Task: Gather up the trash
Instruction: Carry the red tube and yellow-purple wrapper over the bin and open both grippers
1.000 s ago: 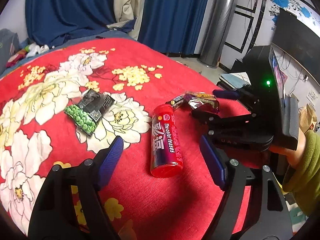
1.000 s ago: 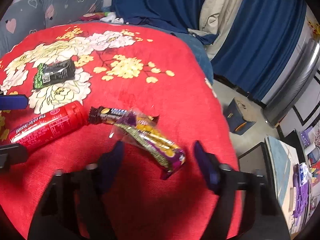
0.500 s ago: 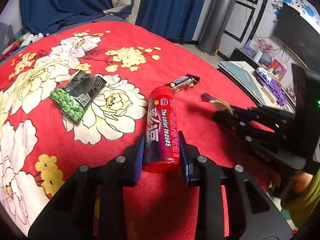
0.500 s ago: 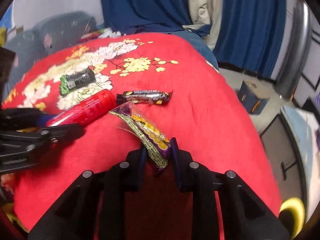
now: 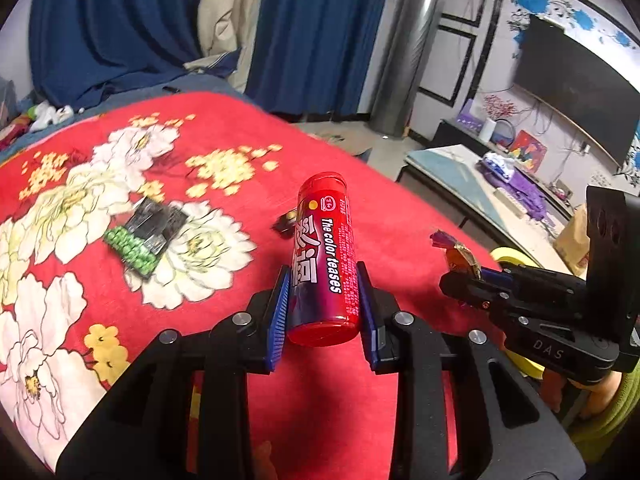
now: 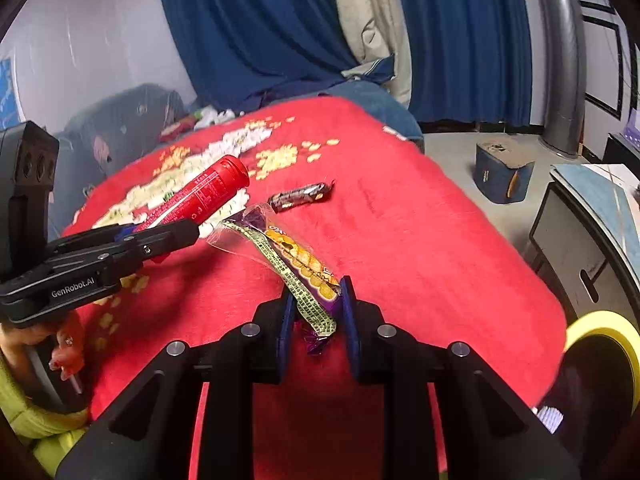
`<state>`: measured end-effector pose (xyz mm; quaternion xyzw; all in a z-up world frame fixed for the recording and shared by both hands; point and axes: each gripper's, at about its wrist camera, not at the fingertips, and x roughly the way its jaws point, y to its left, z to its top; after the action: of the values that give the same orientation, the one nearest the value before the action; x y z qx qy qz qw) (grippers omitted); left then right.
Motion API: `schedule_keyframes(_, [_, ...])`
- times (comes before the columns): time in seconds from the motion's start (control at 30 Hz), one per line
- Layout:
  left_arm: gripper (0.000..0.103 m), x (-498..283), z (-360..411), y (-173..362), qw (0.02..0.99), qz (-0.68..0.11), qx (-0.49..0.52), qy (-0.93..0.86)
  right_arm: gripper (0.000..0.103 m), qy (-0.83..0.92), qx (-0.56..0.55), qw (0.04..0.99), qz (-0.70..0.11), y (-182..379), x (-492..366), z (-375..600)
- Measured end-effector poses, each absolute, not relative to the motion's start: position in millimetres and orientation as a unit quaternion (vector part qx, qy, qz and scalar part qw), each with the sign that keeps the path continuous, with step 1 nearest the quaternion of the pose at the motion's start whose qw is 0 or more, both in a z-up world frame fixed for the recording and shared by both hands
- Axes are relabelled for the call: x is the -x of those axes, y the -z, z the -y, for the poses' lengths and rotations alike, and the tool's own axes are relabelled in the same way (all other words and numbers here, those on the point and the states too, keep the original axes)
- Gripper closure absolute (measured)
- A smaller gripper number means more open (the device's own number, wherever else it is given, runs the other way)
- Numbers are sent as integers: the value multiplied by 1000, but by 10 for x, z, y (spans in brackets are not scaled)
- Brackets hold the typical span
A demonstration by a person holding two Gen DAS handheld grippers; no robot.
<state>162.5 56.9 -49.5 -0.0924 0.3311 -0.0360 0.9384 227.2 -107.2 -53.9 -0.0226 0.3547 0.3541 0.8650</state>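
Note:
A red candy tube (image 5: 324,248) is lifted off the red flowered blanket (image 5: 400,208), and my left gripper (image 5: 322,280) is shut on its lower end. My right gripper (image 6: 318,292) is shut on a purple and yellow snack wrapper (image 6: 296,260), which sticks out ahead of the pads. In the left wrist view the right gripper (image 5: 460,280) hangs at the right with the wrapper's tip (image 5: 456,250) showing. On the blanket lie a dark candy bar (image 6: 300,198) and a green and black packet (image 5: 146,232). The left gripper (image 6: 188,232) with the tube (image 6: 208,196) shows in the right wrist view.
A yellow-rimmed bin (image 6: 600,328) stands off the blanket's edge at the lower right. A low table (image 6: 592,240) and a blue box (image 6: 504,176) are on the floor beyond. Blue curtains (image 5: 320,32) hang behind. A person's hand (image 6: 60,352) in a green sleeve holds the left gripper.
Both grippers went from open to shut, the left on the red tube, the right on the wrapper. Both things have come up off the blanket, and the right gripper swung rightward.

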Motion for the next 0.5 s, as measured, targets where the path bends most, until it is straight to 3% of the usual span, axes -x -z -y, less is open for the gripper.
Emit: schedule_keyframes(0.5, [79, -1503, -14, 230, 944, -298, 87, 110, 82, -309, -6, 893, -327, 213, -2077, 1883])
